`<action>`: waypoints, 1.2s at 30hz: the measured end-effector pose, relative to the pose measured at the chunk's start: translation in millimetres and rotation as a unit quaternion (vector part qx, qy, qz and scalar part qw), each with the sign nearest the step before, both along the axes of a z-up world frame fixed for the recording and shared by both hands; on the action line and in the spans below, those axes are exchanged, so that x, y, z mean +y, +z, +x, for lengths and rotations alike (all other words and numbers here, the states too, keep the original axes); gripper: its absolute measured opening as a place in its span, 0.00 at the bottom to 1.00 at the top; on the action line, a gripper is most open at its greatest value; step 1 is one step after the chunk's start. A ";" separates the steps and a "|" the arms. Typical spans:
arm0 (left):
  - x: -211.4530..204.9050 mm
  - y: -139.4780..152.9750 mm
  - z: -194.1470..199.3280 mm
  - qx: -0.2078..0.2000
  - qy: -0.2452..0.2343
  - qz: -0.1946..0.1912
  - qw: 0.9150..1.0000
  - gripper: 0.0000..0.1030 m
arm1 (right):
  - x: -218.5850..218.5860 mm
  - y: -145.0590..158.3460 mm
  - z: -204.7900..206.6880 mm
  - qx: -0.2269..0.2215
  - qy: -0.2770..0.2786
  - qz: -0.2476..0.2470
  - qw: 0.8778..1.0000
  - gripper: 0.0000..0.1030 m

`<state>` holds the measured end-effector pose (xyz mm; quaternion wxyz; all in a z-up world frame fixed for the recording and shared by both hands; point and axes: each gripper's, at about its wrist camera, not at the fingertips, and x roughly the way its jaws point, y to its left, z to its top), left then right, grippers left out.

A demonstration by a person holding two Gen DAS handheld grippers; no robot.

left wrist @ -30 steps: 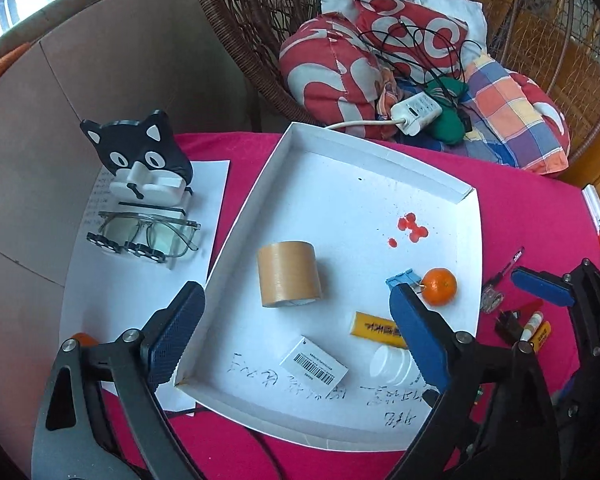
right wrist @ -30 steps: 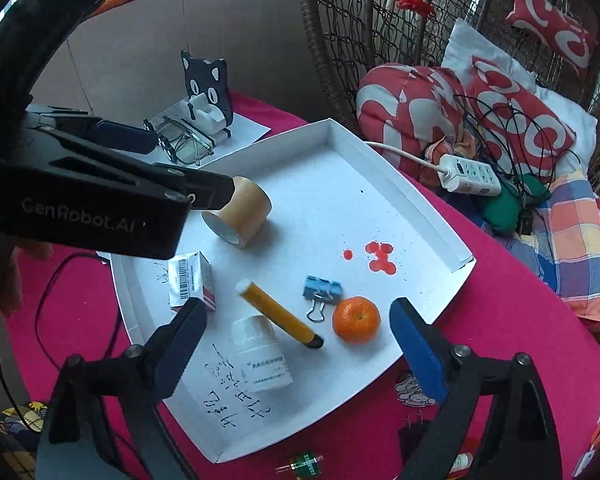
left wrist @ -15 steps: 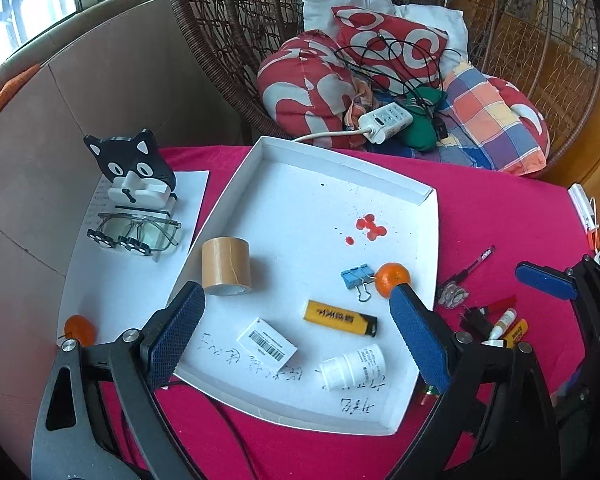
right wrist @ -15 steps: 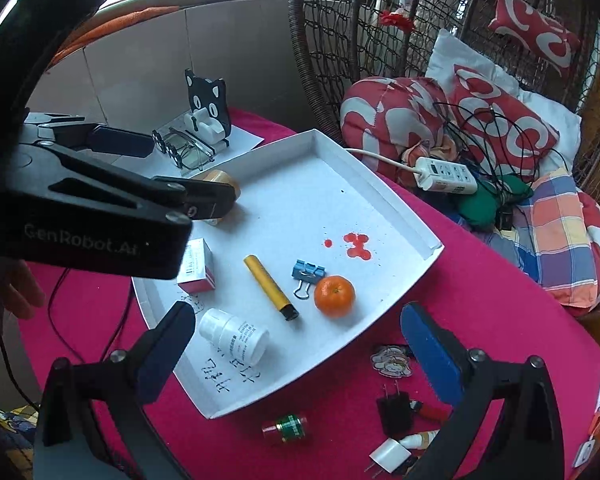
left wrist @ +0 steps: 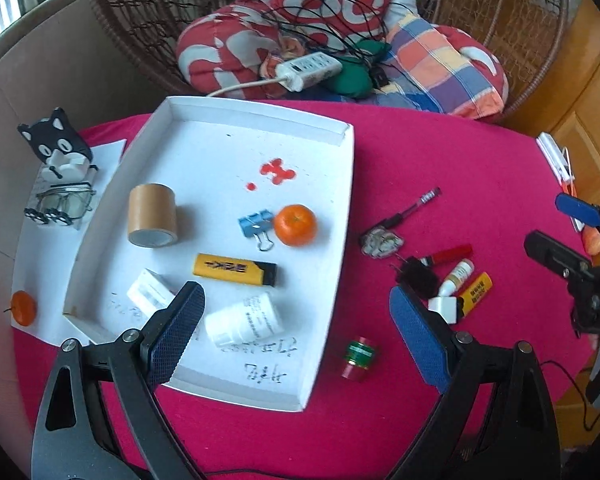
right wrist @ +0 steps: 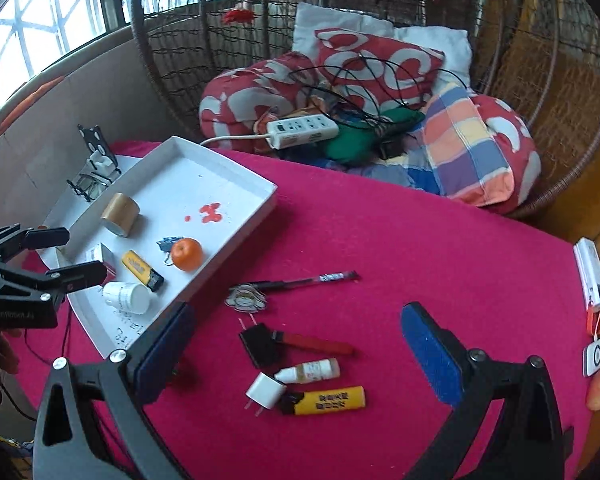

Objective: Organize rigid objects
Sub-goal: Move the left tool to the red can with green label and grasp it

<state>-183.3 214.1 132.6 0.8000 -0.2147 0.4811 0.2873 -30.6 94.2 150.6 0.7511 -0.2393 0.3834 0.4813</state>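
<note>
A white tray (left wrist: 260,114) on the red cloth holds a tape roll (left wrist: 152,216), a blue binder clip (left wrist: 256,226), an orange (left wrist: 295,225), a yellow lighter (left wrist: 234,269), a white box (left wrist: 150,292) and a white bottle (left wrist: 242,322). My left gripper (left wrist: 296,332) hangs open and empty over the tray's near right corner, beside a small green-and-red jar (left wrist: 358,358). My right gripper (right wrist: 298,356) stands open above loose items on the cloth: a black plug (right wrist: 260,344), a small bottle (right wrist: 310,372), a white plug (right wrist: 265,391), a second yellow lighter (right wrist: 326,400) and a pen (right wrist: 308,282).
A cat-shaped stand (left wrist: 58,152) with glasses sits on paper left of the tray, with another orange (left wrist: 22,308) nearby. Behind the table is a wicker chair with cushions and a power strip (left wrist: 308,68). A white device (right wrist: 590,276) lies at the table's right edge.
Both grippers have drawn back and shifted right, from over the tray toward the loose items on the cloth. The right gripper has rolled. Both stay open and empty.
</note>
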 end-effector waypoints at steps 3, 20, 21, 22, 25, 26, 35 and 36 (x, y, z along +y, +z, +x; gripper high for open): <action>-20.4 -15.9 11.5 0.008 -0.036 -0.029 0.999 0.92 | -17.8 -6.2 14.9 0.008 -0.015 -0.007 1.000 1.00; -63.3 -92.1 57.0 0.112 -0.094 -0.056 0.988 0.91 | -75.4 -33.8 55.1 0.046 -0.033 -0.031 0.998 1.00; -67.0 -93.3 59.7 0.116 -0.102 -0.051 0.987 0.91 | -77.4 -34.9 57.0 0.048 -0.033 -0.032 0.998 1.00; -69.5 -96.5 62.1 0.122 -0.105 -0.056 0.985 0.90 | -79.0 -36.4 58.7 0.049 -0.033 -0.034 0.998 1.00; -75.4 -106.8 63.0 0.141 -0.091 -0.069 0.983 0.58 | -79.0 -43.2 60.8 0.057 -0.019 -0.044 0.997 1.00; -76.5 -109.7 61.8 0.143 -0.086 -0.076 0.983 0.52 | -77.4 -46.4 59.8 0.061 -0.005 -0.048 0.997 1.00; -68.0 -109.7 36.3 0.101 -0.036 -0.123 0.987 0.44 | -34.9 -90.2 9.3 -0.015 0.235 -0.127 0.964 1.00; -67.8 -109.5 35.5 0.101 -0.034 -0.124 0.986 0.44 | -30.6 -93.9 5.1 -0.023 0.252 -0.135 0.958 1.00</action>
